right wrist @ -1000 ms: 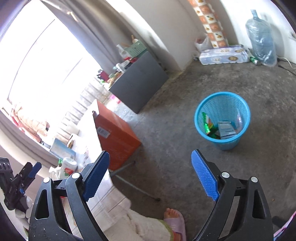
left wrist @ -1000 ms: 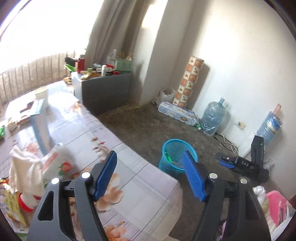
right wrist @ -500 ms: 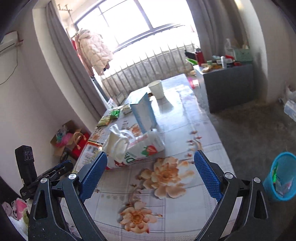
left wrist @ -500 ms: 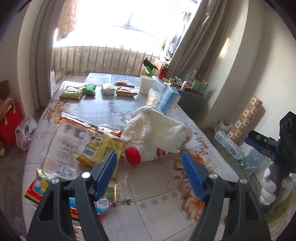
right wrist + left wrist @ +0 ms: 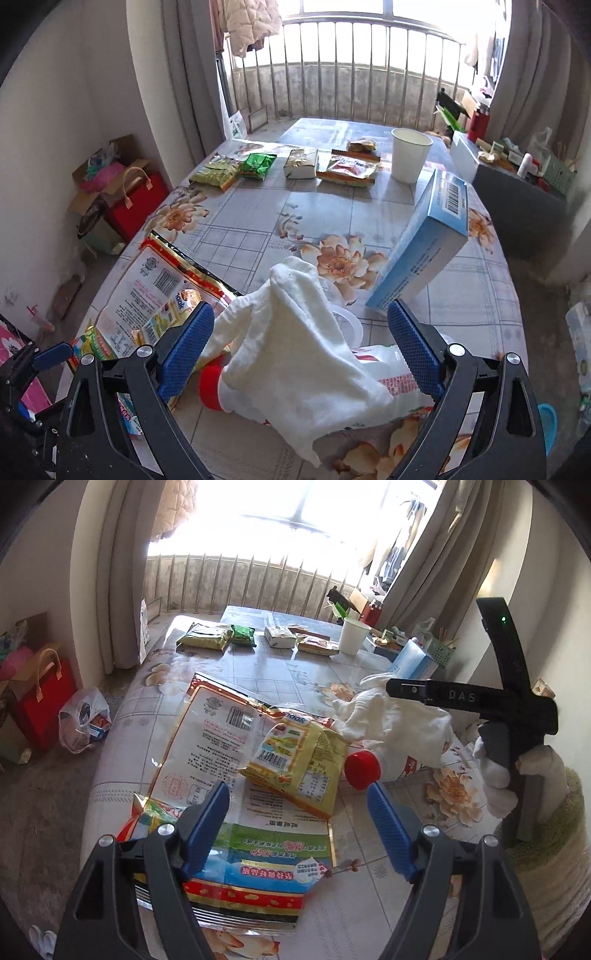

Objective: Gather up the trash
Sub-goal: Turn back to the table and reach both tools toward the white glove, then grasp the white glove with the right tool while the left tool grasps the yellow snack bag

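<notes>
Left gripper [image 5: 298,814] fingers spread wide, nothing held, hovering over small yellow packet [image 5: 295,764] lying on big flat wrapper [image 5: 207,746] at near table edge. Right gripper [image 5: 301,341] fingers likewise apart, empty, above white cloth [image 5: 295,339] draped on red-capped bottle [image 5: 384,373]. Packet best pinched alone by raised edge; wrapper beneath likely dragged otherwise.

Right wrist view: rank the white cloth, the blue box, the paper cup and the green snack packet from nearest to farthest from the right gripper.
From the right gripper:
1. White cloth, draped over the bottle between the fingers.
2. Blue box, tilted, just ahead on the right.
3 and 4. Paper cup, far right, and green snack packet, far left: too close to call.
</notes>
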`<move>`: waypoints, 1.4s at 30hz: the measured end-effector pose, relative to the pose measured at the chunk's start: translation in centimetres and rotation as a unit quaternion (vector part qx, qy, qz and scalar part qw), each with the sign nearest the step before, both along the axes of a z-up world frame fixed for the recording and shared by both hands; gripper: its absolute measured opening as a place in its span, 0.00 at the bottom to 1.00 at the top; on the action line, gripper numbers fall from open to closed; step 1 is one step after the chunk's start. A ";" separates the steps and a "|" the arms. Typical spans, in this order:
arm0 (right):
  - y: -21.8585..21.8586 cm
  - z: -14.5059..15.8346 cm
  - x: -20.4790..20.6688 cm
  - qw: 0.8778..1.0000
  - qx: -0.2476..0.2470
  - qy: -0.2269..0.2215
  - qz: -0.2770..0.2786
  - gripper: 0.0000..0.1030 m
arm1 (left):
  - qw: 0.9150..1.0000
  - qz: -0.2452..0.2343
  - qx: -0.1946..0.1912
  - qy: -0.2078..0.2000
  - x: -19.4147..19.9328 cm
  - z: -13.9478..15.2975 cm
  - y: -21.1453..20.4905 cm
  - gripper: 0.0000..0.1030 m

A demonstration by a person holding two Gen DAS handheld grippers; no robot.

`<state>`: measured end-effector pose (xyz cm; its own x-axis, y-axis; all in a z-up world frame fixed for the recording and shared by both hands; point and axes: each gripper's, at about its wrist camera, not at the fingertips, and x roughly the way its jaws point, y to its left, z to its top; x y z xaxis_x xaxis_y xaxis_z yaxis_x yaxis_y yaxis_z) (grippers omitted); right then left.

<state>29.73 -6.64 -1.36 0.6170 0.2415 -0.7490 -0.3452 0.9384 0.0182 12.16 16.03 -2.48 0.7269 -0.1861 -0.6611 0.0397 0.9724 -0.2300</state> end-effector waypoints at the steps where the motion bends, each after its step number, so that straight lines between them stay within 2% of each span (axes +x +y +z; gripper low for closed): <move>1: 0.1 -0.2 0.3 1.000 -0.002 0.007 0.001 0.88 | 1.000 -0.010 0.007 0.001 0.9 -0.3 -0.1 0.73; 4: 0.3 -0.6 1.0 1.000 -0.006 0.023 0.000 0.88 | 0.999 -0.043 0.023 0.001 3.3 -0.5 -0.7 0.78; 8: 0.5 -1.3 1.9 0.999 -0.011 0.044 0.000 0.86 | 0.995 -0.086 0.017 0.041 6.9 -1.7 -1.4 0.83; 12: 0.4 -1.7 2.4 0.998 -0.009 0.058 0.000 0.79 | 0.993 -0.086 0.043 0.068 9.3 -3.5 -2.0 0.83; 14: 0.4 -1.9 2.5 0.998 -0.011 0.064 0.001 0.72 | 0.991 -0.092 0.053 0.082 9.9 -4.3 -2.3 0.83; 16: 0.4 -2.2 2.6 0.998 -0.009 0.070 0.003 0.71 | 0.990 -0.093 0.062 0.088 10.1 -5.0 -2.5 0.83; 21: 0.6 -2.0 2.2 0.998 -0.018 0.059 0.007 0.67 | 0.990 -0.091 0.056 0.095 10.3 -5.6 -2.2 0.82; 26: 0.9 -1.6 1.7 0.998 -0.038 0.041 0.010 0.48 | 0.990 -0.086 0.056 0.095 10.1 -5.4 -1.8 0.75; 28: 0.8 -1.4 1.5 0.999 -0.040 0.036 0.008 0.41 | 0.991 -0.082 0.051 0.095 9.9 -5.2 -1.6 0.66; 30: 0.6 -1.1 1.4 0.999 -0.038 0.033 0.006 0.33 | 0.991 -0.075 0.045 0.097 9.7 -5.0 -1.2 0.62; 31: 0.5 -1.0 1.3 0.999 -0.035 0.031 0.004 0.26 | 0.992 -0.071 0.041 0.096 9.6 -4.9 -1.0 0.57; 32: 0.3 -0.8 1.3 0.999 -0.033 0.029 0.002 0.19 | 0.992 -0.068 0.036 0.096 9.5 -4.8 -0.8 0.56; 34: 0.0 -0.4 1.2 0.999 -0.025 0.027 -0.003 0.13 | 0.994 -0.060 0.027 0.092 9.2 -4.4 -0.4 0.51; 38: -0.6 0.7 0.7 1.000 -0.012 0.015 -0.009 0.07 | 0.996 -0.052 0.018 0.073 8.5 -3.1 0.1 0.48; 42: -1.5 2.3 -0.1 1.000 0.009 -0.003 -0.015 0.06 | 0.997 -0.048 0.011 0.054 7.6 -1.4 0.3 0.47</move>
